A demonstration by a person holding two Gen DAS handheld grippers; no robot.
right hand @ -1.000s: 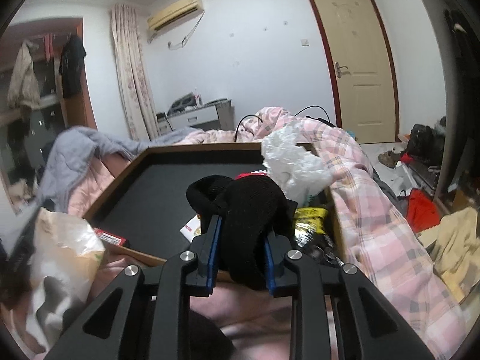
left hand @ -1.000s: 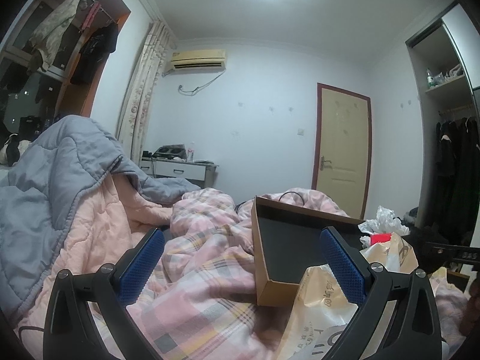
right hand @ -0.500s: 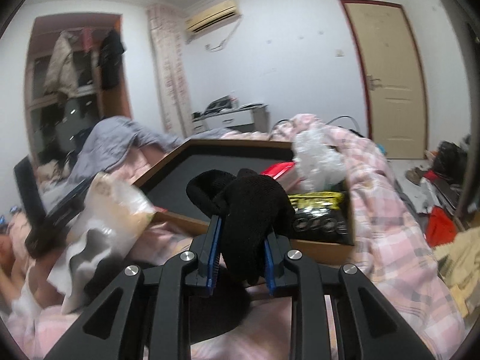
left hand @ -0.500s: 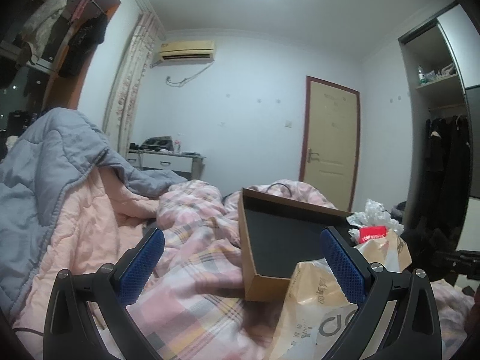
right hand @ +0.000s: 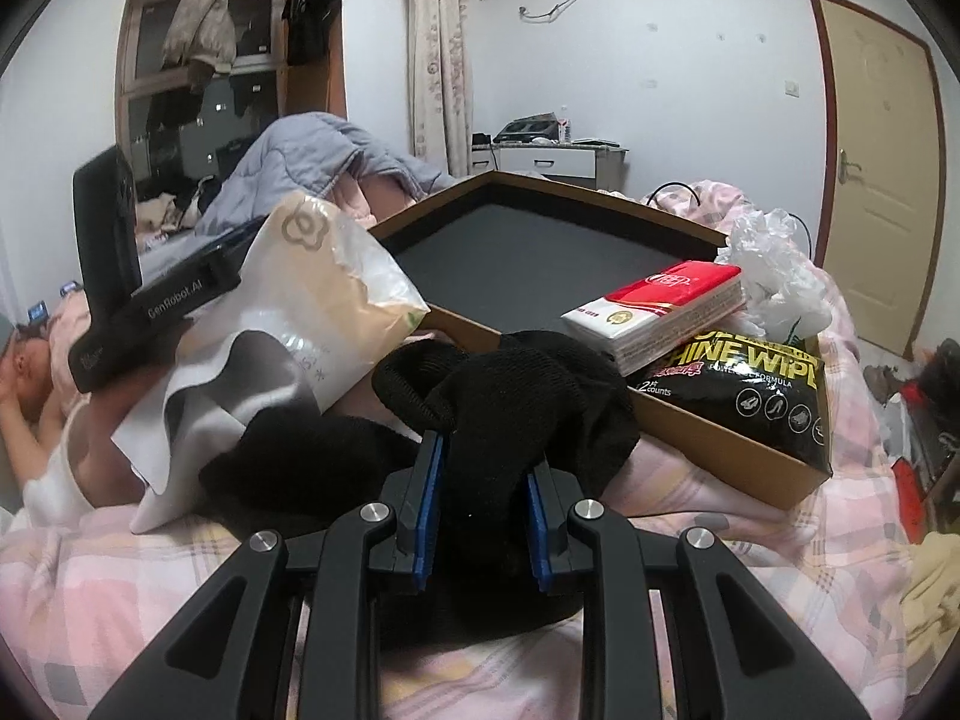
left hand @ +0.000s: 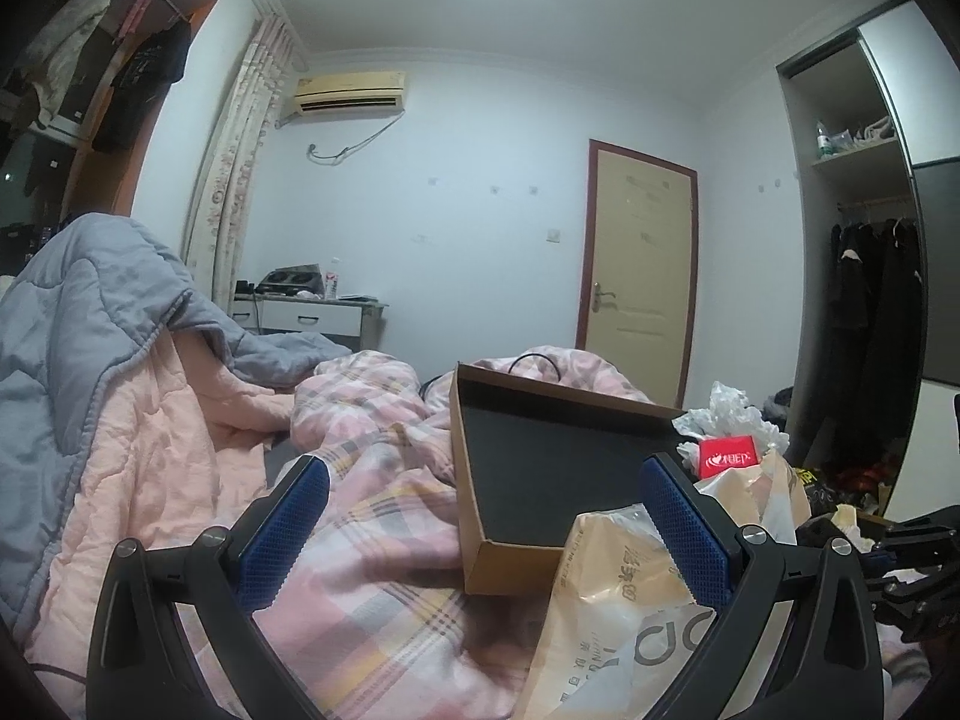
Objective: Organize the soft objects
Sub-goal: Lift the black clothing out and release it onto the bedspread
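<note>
My right gripper (right hand: 480,468) is shut on a black knitted sock (right hand: 510,408), held just in front of the near edge of a brown cardboard box (right hand: 456,324) with a black inside. The box (left hand: 480,564) lies on the bed ahead of my left gripper (left hand: 480,522), which is open and empty. A beige and clear plastic bag (right hand: 312,276) leans on the box's left corner; it also shows by the left gripper's right finger (left hand: 624,600). A second black cloth (right hand: 300,468) lies under the bag.
In the box's right end lie a red tissue pack (right hand: 660,306), a black wipes pack (right hand: 756,384) and a crumpled white plastic bag (right hand: 774,264). A pink plaid duvet (left hand: 372,576) and a grey quilt (left hand: 78,324) cover the bed. The left gripper's body (right hand: 120,276) is at the left.
The right gripper has pulled back and swung left with the sock, so the box now sits further off. The left gripper has tilted up slightly and stays open.
</note>
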